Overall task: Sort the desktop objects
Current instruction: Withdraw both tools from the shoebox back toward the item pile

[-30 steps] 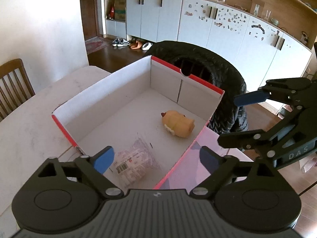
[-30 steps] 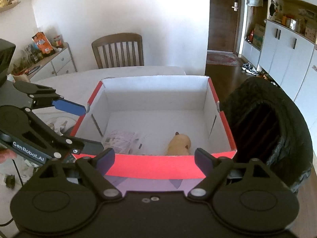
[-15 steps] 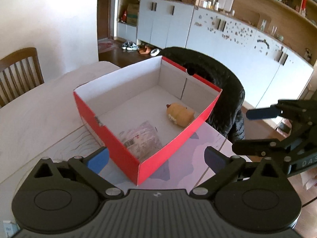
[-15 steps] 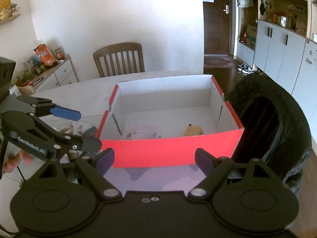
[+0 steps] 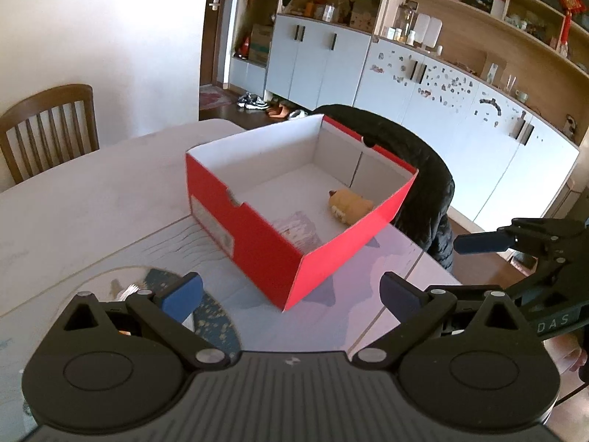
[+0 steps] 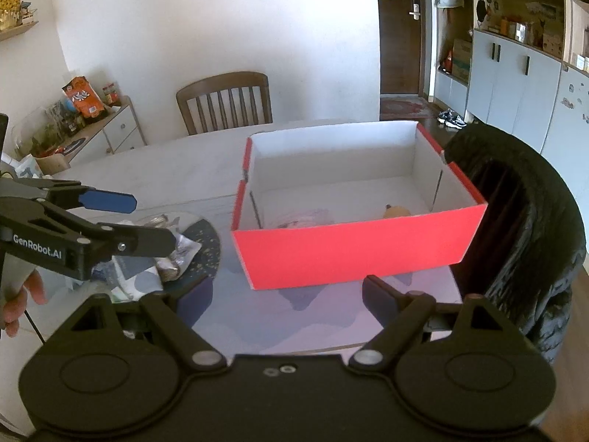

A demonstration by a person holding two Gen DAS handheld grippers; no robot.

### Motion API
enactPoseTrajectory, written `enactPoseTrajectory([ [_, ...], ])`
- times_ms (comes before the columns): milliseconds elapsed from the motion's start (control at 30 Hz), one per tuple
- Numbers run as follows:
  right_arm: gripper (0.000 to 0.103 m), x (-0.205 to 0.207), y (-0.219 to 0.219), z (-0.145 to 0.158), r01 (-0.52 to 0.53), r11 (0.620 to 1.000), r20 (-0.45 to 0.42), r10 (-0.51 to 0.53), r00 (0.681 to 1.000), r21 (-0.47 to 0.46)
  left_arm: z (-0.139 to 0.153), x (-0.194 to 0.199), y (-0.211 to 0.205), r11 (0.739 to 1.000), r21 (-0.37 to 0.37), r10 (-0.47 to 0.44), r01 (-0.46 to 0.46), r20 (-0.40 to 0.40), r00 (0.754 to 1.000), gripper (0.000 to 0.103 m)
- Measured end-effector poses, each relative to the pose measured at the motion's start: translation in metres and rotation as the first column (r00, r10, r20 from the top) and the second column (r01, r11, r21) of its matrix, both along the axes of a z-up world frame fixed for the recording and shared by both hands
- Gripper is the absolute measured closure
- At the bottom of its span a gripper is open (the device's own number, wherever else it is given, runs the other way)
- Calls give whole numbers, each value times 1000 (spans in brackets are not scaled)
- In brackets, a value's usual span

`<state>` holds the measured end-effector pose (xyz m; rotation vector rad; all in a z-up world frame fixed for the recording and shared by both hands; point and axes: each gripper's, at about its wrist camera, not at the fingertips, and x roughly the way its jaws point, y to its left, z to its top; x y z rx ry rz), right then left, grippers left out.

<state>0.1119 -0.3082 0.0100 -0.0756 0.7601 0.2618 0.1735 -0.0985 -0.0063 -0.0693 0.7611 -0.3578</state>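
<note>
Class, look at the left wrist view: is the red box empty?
No. The red box holds a tan toy and a plastic packet on its floor.

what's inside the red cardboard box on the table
Inside the red cardboard box, white-lined, lie a tan plush toy and a clear plastic packet. The near wall hides part of the packet and of the floor.

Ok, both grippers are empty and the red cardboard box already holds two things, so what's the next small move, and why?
Probably swing the left gripper down toward the loose pile of small packets on the dark round mat. Its jaws are open and empty, that clutter sits nearest it, and the red cardboard box has room.
</note>
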Motion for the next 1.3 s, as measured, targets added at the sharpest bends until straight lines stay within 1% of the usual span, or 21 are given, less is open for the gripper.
enactPoseTrajectory([
  [67,15,-4,8,-3,3,1000,-3,-3,1000,-8,-1,-6,7,1000,16,0,0,0,1000,0],
  [233,15,-13,27,-10,26,999,-12,-26,1000,-19,2,-23,27,1000,27,2,-3,36,999,0],
  [333,15,-20,41,-12,22,1000,-16,-22,1000,-20,4,-31,38,999,39,5,-7,50,999,0],
  [500,15,-29,62,-16,13,1000,-22,-14,1000,-21,4,-43,63,999,30,34,-36,66,997,0],
  [600,15,-33,74,-20,8,1000,-29,-8,1000,-16,1,-49,79,999,16,44,-45,61,997,0],
  [833,15,-38,100,-34,10,1000,-47,-11,999,-18,-11,-62,115,990,52,129,-132,48,990,0],
  [1033,15,-37,121,-46,3,999,-49,-4,999,-34,-22,-67,146,981,36,189,-190,26,982,0],
  [1200,15,-31,136,-59,-7,999,-50,5,999,-49,-36,-68,172,966,36,255,-255,-1,967,0],
  [1300,15,-25,145,-70,-9,997,-54,5,999,-71,-48,-64,182,957,58,285,-284,-17,958,0],
])
